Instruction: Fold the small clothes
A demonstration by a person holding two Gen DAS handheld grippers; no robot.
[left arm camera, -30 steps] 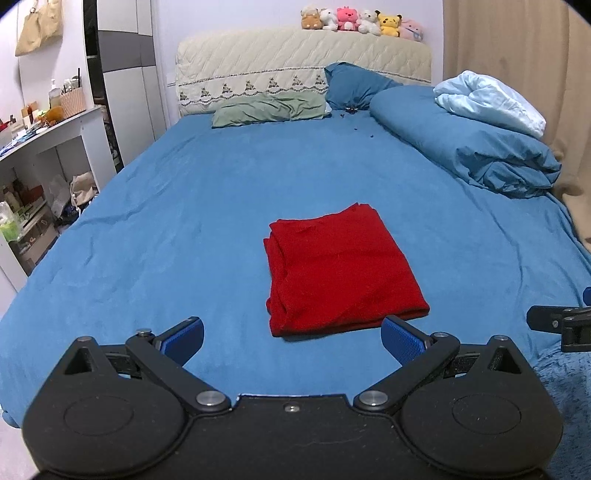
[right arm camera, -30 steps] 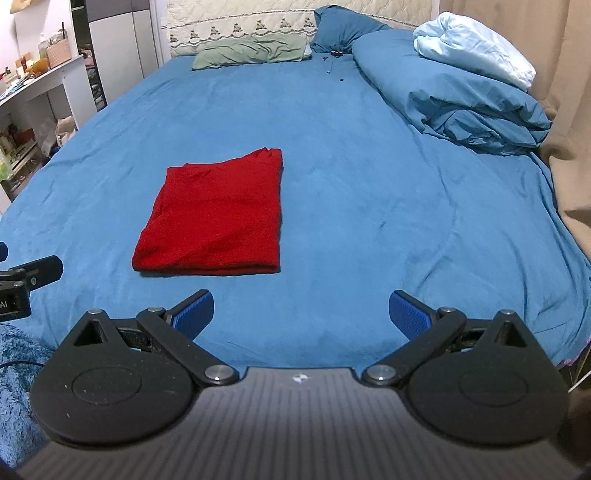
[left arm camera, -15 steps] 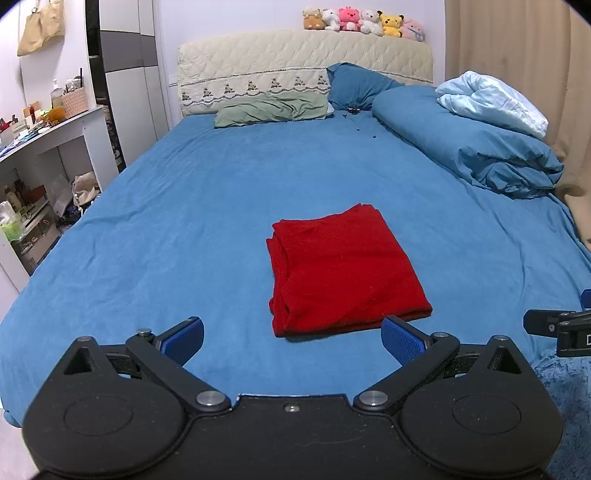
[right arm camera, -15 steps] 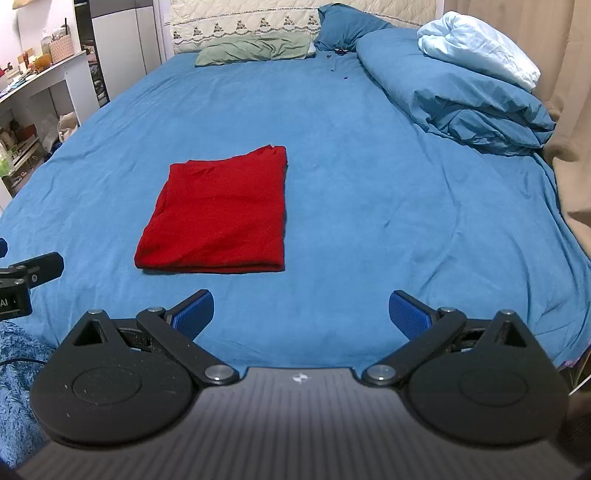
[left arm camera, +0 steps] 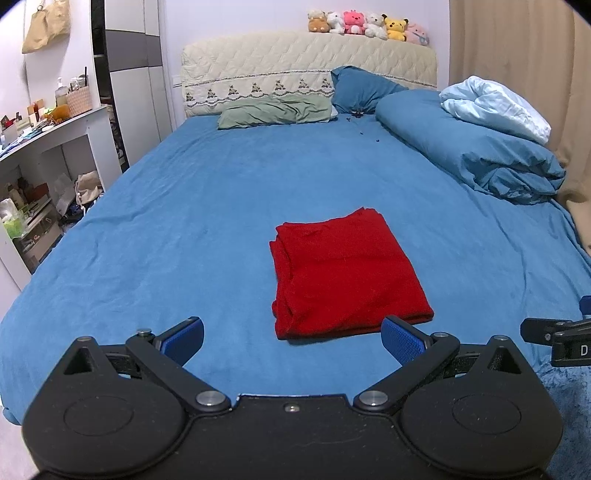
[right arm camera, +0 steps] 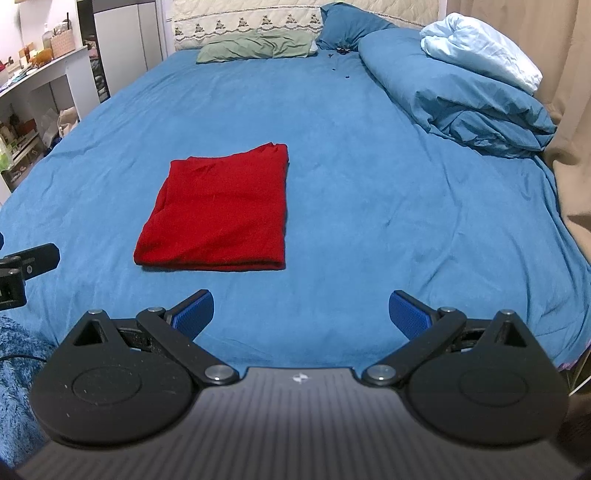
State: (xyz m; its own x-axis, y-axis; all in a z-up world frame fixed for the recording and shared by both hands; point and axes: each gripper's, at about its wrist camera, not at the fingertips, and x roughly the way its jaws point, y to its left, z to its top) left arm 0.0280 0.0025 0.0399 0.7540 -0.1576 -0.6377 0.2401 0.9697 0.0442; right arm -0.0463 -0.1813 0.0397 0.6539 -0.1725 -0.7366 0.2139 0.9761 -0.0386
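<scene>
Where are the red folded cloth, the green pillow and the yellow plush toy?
red folded cloth (left arm camera: 347,273), left wrist view, middle of top layer
green pillow (left arm camera: 275,112), left wrist view, centre
yellow plush toy (left arm camera: 394,26), left wrist view, body

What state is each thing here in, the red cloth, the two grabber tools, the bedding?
Red garment: folded into a flat rectangle, lying on the bed sheet.
Left gripper: fingers spread open, holding nothing.
Right gripper: fingers spread open, holding nothing.
Blue duvet: bunched in a heap at the bed's side.
Green pillow: lying flat by the headboard.
</scene>
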